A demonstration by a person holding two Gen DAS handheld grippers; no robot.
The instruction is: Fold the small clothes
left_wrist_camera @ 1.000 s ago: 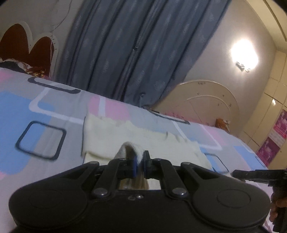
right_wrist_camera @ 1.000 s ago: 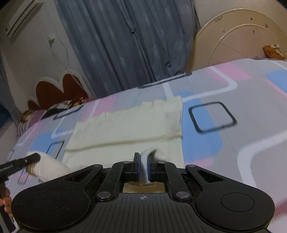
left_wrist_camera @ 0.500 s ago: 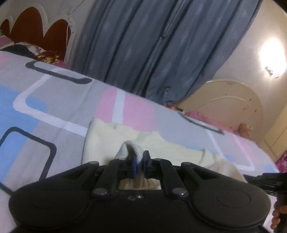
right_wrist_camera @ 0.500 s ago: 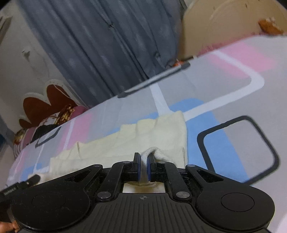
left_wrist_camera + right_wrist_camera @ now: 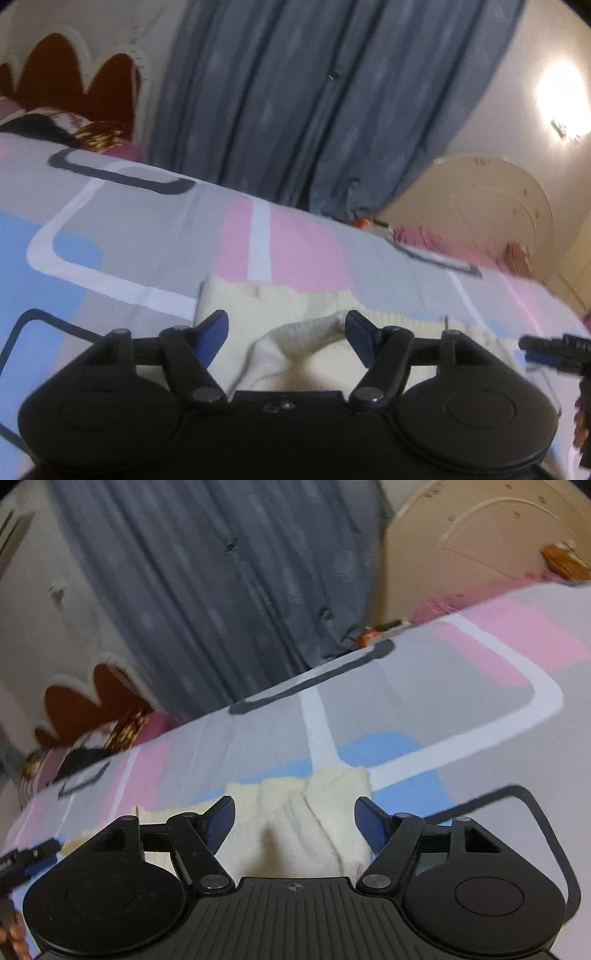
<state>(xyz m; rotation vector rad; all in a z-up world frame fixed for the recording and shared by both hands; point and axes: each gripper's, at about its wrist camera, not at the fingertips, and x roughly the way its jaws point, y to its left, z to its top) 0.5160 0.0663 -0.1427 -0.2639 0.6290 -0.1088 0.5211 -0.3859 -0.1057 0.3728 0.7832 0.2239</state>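
We have both sets of jaws spread wide, gripping nothing. The cream garment (image 5: pixel 295 343) lies on the bed (image 5: pixel 122 236) low in each frame, bunched between the blue tips of the left gripper (image 5: pixel 286 330) and likewise the right gripper (image 5: pixel 294 818). Its long axis runs sideways, one gripper at each end, so neither looks nearer to us.

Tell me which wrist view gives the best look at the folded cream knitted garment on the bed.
The right wrist view: the cream knitted garment shows its stacked folds and far corner against the patterned bedsheet between the open right gripper. The left wrist view shows a raised fold between the open left gripper, much hidden.
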